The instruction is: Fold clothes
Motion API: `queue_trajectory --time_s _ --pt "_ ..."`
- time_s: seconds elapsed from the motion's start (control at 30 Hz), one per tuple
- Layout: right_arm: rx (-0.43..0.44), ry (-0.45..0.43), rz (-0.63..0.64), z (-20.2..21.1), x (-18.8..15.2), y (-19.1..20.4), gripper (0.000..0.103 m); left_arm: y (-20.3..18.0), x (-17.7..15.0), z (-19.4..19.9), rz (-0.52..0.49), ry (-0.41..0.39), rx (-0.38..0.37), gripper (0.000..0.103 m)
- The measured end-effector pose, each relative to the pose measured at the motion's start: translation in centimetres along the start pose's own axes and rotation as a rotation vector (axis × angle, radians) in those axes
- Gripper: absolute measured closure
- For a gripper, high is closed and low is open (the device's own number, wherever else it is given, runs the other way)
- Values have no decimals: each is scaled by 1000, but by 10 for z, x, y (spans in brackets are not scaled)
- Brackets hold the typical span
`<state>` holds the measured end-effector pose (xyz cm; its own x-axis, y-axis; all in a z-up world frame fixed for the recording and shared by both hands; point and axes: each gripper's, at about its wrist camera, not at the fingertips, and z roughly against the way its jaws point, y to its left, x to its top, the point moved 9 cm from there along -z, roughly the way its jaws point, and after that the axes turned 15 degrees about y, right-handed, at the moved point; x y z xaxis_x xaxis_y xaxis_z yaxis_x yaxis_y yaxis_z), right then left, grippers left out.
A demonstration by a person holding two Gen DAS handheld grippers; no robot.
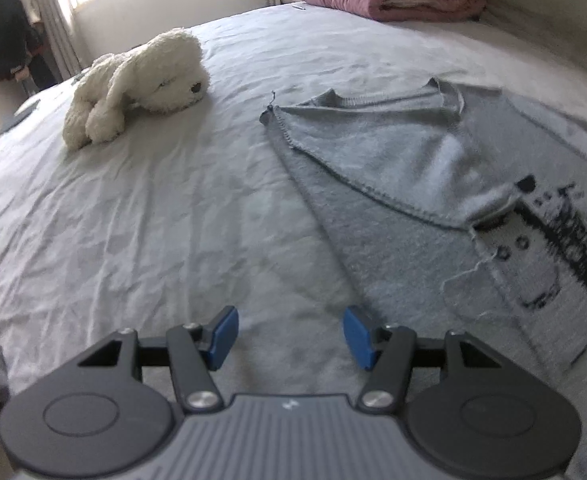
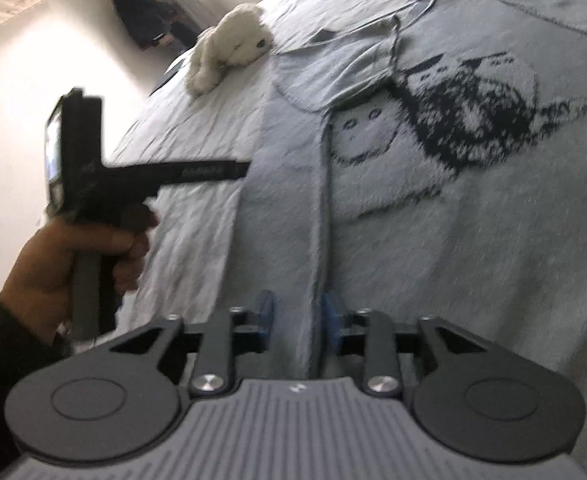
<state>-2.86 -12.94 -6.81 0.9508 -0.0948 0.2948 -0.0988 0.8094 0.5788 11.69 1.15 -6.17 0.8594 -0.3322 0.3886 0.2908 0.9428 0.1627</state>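
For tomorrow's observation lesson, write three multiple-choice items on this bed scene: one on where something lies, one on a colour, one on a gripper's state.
1. Where does the plush dog lie?
A. on the grey sweater
B. on the bed sheet, apart from the sweater
C. on the pink blanket

2. What colour are the left gripper's fingertip pads?
A. blue
B. red
C. white

3. How does the left gripper stand?
A. clamped on the plush dog
B. open over the sheet, nothing between its pads
C. shut on a sleeve

Answers:
1 B: bare bed sheet separates it from the grey sweater.
2 A: both pads show blue.
3 B: only sheet shows in the gap.
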Motion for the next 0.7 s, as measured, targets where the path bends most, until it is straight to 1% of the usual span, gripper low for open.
queue_trajectory --time_s 0.1,0.13,0.17,0.2,0.23,0.27,0.37,0.43,0.47,0.5,0.57,0.63,0.7 --pt "-2 24 36 2 -18 7 69 -5 0 -1 -23 -3 23 43" --pt "4 31 40 4 -24 9 73 -5 0 -1 -27 -4 28 43" --pt "10 38 45 5 -30 12 77 -5 0 -1 -26 -4 28 43" --pt "-1 45 54 5 -35 13 96 -4 0 -1 -19 -2 22 43" --pt "-16 53 64 5 -40 14 97 -3 0 -1 -12 -1 17 43" --pt "-34 59 67 4 -45 15 97 -2 -1 -1 -8 0 12 43" --pt "-46 78 88 2 -52 14 97 -3 -1 0 -14 0 20 43" --pt "-29 90 97 6 -42 14 89 -4 -1 0 -17 -1 24 43" --pt "-20 96 100 8 -37 14 89 -3 0 1 -14 0 20 43" --pt "-23 80 107 14 -29 11 89 -1 0 3 -6 1 13 43" --pt "-45 15 88 29 -1 -2 85 2 1 6 5 -5 7 43" --pt "-48 -23 31 36 32 -21 71 4 4 10 9 -26 3 43" --pt "-27 -42 -22 37 65 -38 70 7 9 15 20 -52 -8 43"
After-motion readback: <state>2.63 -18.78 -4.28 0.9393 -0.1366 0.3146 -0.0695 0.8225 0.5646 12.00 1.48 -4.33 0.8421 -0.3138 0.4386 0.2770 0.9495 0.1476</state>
